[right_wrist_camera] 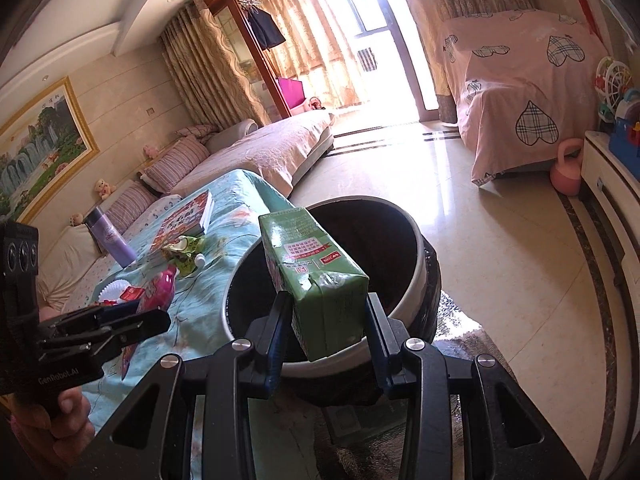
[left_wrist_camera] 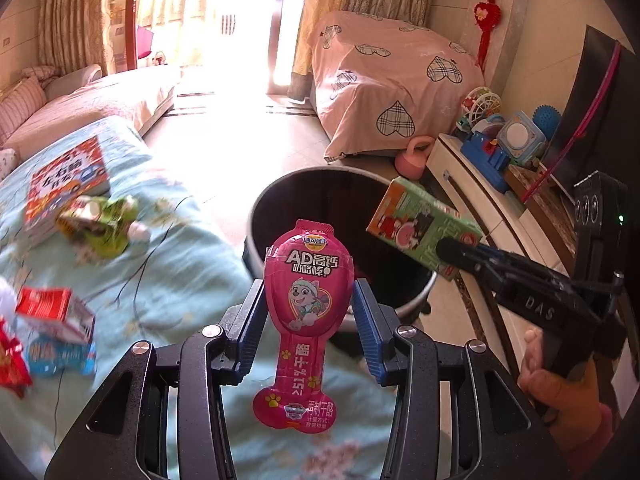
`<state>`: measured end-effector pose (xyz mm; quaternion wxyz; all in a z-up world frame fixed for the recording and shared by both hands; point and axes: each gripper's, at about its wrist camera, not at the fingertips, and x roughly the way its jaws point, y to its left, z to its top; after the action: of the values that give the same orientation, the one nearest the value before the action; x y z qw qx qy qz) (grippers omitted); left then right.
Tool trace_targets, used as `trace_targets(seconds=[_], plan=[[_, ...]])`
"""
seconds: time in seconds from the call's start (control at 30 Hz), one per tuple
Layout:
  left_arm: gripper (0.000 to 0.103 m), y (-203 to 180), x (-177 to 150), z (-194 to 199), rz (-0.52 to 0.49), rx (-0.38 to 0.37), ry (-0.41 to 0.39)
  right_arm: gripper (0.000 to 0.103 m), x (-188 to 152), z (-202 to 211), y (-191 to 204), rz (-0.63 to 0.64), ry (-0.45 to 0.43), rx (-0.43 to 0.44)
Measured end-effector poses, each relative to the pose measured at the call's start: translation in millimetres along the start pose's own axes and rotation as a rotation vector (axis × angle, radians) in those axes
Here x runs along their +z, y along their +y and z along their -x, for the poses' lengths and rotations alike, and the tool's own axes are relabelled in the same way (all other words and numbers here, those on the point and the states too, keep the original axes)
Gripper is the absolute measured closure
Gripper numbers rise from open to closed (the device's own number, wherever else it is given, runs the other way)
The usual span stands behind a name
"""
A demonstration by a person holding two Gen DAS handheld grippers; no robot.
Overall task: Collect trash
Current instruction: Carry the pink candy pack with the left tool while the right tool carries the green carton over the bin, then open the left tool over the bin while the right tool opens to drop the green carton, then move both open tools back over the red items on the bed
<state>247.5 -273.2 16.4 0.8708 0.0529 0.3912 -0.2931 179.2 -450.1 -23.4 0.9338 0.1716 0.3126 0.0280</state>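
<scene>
My left gripper (left_wrist_camera: pixel 308 312) is shut on a pink cheese-stick wrapper (left_wrist_camera: pixel 308 304) and holds it upright at the near rim of the round black bin (left_wrist_camera: pixel 280 200). My right gripper (right_wrist_camera: pixel 326 328) is shut on a green drink carton (right_wrist_camera: pixel 316 276) and holds it over the bin (right_wrist_camera: pixel 416 264). The carton (left_wrist_camera: pixel 420 224) also shows in the left wrist view, above the bin's right side. A crumpled green wrapper (left_wrist_camera: pixel 100 220), a red-and-white box (left_wrist_camera: pixel 56 312), a blue packet (left_wrist_camera: pixel 60 356) and a red wrapper (left_wrist_camera: pixel 12 360) lie on the blue-clothed table (left_wrist_camera: pixel 172 264).
A book (left_wrist_camera: pixel 64 184) lies on the table's far side. A purple flask (right_wrist_camera: pixel 110 238) and a white paper cup liner (right_wrist_camera: pixel 114 290) stand on the table. A white cabinet (left_wrist_camera: pixel 480 196) with toys is right of the bin. A pink kettlebell (right_wrist_camera: pixel 566 172) sits on the floor.
</scene>
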Motion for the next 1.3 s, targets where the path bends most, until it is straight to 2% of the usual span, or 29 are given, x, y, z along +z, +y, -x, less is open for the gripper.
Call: trace_targets(seconds=[0.23, 0.67, 0.73, 0.8, 0.9, 0.93, 1.03, 1.13, 1.17, 1.23, 1.3], plan=[[0.061, -2.4, 17.2, -26.4, -0.002, -0.004, 0.032, 0.066, 14.2, -8.5, -4.7, 0.021, 0.01, -0.029], [0.059, -6.3, 28.9, -59.9, 0.001, -0.015, 0.083, 0.069, 28.1, -28.6, -9.0, 0.047, 0.046, -0.065], [0.053, -3.8, 29.0, -61.3, 0.01, -0.016, 0.091, 0.07, 30.1, -33.1, -9.5, 0.051, 0.054, -0.068], [0.031, -2.5, 30.2, -61.5, 0.03, -0.016, 0.094, 0.068, 30.3, -37.6, -10.2, 0.052, 0.064, -0.073], [0.028, 3.8, 24.3, -53.3, 0.051, -0.024, 0.07, 0.067, 27.6, -37.0, -12.8, 0.031, 0.065, -0.059], [0.028, 7.2, 21.1, -50.3, 0.062, -0.026, 0.07, 0.065, 26.5, -35.8, -13.4, 0.024, 0.062, -0.056], [0.028, 17.2, 11.1, -39.3, 0.091, -0.026, 0.056, 0.048, 21.8, -29.9, -15.2, -0.005, 0.047, -0.042], [0.028, 30.5, -5.3, -24.3, 0.119, -0.019, 0.042, 0.038, 16.6, -23.9, -10.8, -0.021, 0.035, -0.019], [0.028, 36.3, -13.2, -18.3, 0.133, -0.01, 0.039, 0.035, 14.1, -21.5, -8.0, -0.026, 0.031, -0.009], [0.028, 47.7, -25.4, -9.8, 0.159, 0.004, 0.034, 0.021, 10.1, -16.5, -1.2, -0.039, 0.02, 0.016], [0.028, 61.1, -40.6, 2.9, 0.202, 0.037, 0.018, 0.014, 4.6, -11.3, 7.3, -0.058, 0.006, 0.043]])
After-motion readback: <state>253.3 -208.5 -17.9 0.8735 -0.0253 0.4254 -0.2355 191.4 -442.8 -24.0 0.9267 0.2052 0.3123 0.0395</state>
